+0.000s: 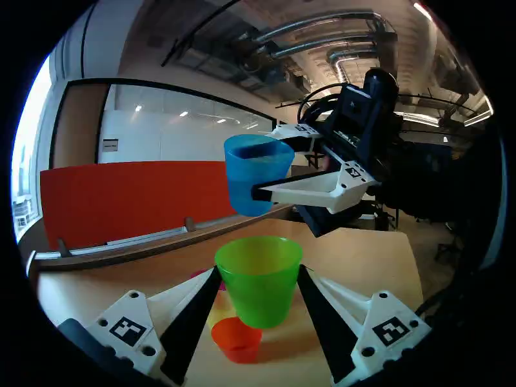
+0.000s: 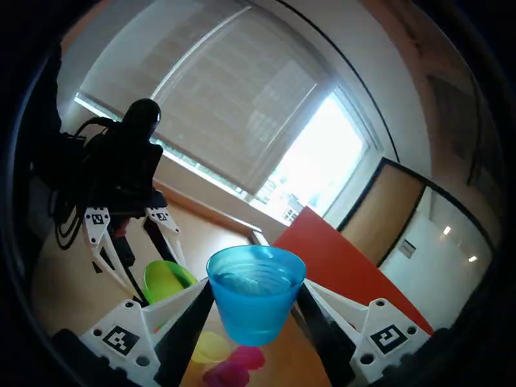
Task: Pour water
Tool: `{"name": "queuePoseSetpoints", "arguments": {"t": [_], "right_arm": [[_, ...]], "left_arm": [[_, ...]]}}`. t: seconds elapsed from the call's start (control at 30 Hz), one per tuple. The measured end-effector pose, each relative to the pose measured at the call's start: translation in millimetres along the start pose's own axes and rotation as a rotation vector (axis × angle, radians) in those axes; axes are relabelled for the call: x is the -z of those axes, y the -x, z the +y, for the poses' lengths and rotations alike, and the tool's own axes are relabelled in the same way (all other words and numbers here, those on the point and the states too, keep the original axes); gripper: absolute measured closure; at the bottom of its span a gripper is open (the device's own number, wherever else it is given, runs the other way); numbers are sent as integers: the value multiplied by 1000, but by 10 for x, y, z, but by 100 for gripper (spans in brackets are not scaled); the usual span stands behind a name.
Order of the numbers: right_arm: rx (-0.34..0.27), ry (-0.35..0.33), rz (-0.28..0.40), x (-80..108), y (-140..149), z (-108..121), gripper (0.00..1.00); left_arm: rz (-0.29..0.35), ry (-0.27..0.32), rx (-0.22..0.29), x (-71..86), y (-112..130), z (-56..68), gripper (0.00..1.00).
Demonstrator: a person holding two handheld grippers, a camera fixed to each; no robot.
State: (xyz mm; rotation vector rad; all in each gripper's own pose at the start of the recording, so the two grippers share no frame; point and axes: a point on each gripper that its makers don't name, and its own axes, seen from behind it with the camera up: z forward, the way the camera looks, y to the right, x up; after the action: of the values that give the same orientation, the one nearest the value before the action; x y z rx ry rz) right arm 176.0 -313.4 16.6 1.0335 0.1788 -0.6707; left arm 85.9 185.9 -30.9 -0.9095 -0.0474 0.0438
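In the left gripper view my left gripper [image 1: 260, 290] is shut on a green cup [image 1: 258, 278], held upright above the wooden table [image 1: 361, 258]. Above and behind it the right gripper [image 1: 258, 191] holds a blue cup [image 1: 255, 171] with water in it, roughly upright. In the right gripper view my right gripper [image 2: 255, 308] is shut on the blue cup [image 2: 255, 300], with water showing inside. Farther off to the left, the left gripper [image 2: 138, 253] holds the green cup [image 2: 164, 278], lower than the blue one.
An orange cup [image 1: 237, 338] and a yellow cup [image 1: 219, 313] stand on the table below the green cup. A yellow cup [image 2: 211, 347] and pink cups [image 2: 235, 366] lie under the blue cup. A red partition [image 1: 129, 197] lines the table's far edge.
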Motion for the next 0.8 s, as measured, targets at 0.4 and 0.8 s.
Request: {"name": "queuePoseSetpoints", "arguments": {"t": [0.4,0.8], "right_arm": [[94,10,-7,-15,-49,75,12],[209,14,-17,-40,-91,95,12]], "left_arm": [[0,1,-4,-32,0,36,15],[7,5,2,-41,-14,52,15]]}}
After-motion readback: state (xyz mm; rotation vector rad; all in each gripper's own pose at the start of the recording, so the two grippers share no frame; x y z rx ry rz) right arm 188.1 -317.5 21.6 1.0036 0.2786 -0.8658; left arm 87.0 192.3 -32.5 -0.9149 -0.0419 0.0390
